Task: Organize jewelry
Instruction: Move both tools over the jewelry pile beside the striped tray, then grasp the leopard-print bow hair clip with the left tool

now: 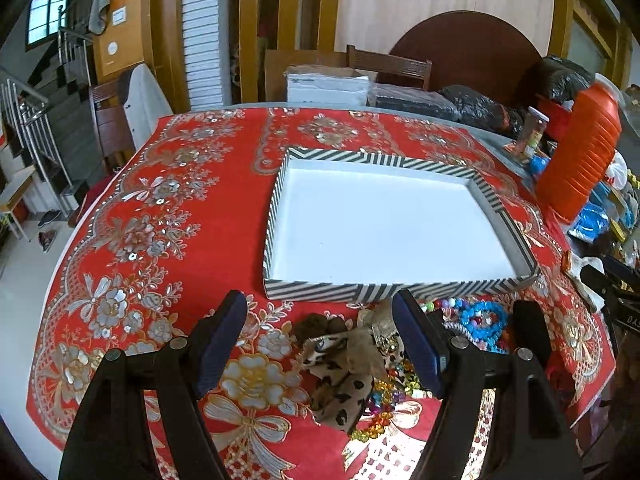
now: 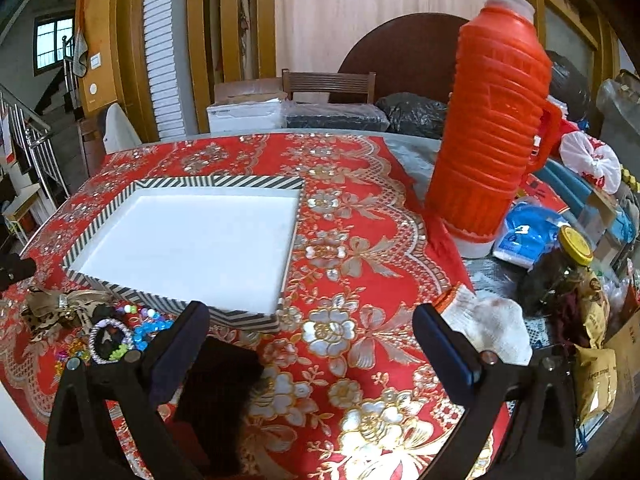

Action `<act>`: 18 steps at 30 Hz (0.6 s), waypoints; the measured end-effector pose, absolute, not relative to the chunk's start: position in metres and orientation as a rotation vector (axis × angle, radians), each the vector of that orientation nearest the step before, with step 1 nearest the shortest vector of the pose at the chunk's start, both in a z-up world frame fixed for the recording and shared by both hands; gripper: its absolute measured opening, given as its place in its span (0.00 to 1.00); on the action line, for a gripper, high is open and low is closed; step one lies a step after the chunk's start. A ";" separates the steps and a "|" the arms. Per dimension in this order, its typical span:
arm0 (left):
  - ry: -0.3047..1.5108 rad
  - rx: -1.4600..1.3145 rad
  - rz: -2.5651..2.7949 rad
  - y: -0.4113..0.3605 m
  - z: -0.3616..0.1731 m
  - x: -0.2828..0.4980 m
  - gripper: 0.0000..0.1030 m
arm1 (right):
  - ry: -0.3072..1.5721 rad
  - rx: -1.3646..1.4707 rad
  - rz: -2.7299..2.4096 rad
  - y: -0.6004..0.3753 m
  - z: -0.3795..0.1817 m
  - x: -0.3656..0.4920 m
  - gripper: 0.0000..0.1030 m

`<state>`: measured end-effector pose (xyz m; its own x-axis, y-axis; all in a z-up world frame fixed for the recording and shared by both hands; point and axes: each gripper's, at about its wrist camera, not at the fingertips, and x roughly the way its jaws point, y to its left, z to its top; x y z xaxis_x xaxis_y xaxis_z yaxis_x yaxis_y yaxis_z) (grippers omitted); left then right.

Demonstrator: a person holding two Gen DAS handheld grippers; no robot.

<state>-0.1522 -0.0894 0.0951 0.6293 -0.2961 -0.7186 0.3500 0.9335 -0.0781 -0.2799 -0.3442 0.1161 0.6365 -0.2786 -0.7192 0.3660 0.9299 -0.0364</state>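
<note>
The left gripper (image 1: 320, 344) is held low over the near part of the counter (image 1: 200, 208), which is covered with a red cloth with silver and gold flowers. It looks forward and a little down. Its jaws are wide open and hold nothing. Between and just under them lies a leopard-print fabric piece (image 1: 340, 376), and around this piece is the pile of jewelry (image 1: 476, 322): blue bead bracelets, coloured beads and gold pieces. The pile sits on the cloth just in front of the near wall of the striped tray (image 1: 360, 294). The tray has a white floor, and nothing lies in it.

The right gripper (image 2: 312, 344) is also held low over the cloth, to the right of the tray, and points forward. Its jaws are wide open too and grasp nothing; only the flower pattern shows between them. In the right wrist view the jewelry is at the far left, beside the near corner of the tray, with a silver bangle (image 2: 108, 338) close to the left finger. A white glove (image 2: 492, 328) lies just behind the right finger. Farther back on the right stands an orange thermos (image 2: 488, 128), upright, and near it a jar with a yellow lid (image 2: 568, 264).
</note>
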 end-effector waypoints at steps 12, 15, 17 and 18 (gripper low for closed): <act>0.826 0.058 -0.423 -0.059 0.094 -0.165 0.63 | 0.851 0.084 -0.268 -0.316 0.117 -0.275 1.00; 0.837 0.076 -0.439 -0.062 0.091 -0.168 0.63 | 0.846 0.089 -0.232 -0.306 0.116 -0.273 1.00; 0.829 0.087 -0.448 -0.066 0.091 -0.170 0.63 | 0.851 0.083 -0.217 -0.301 0.116 -0.271 1.00; 0.825 0.090 -0.456 -0.069 0.092 -0.170 0.63 | 0.853 0.077 -0.216 -0.299 0.115 -0.270 1.00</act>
<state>-0.1704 -0.0687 0.0919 0.5881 -0.3567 -0.7259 0.4253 0.8998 -0.0976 -0.2705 -0.2992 0.1153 0.6374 -0.1582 -0.7541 0.2199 0.9753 -0.0187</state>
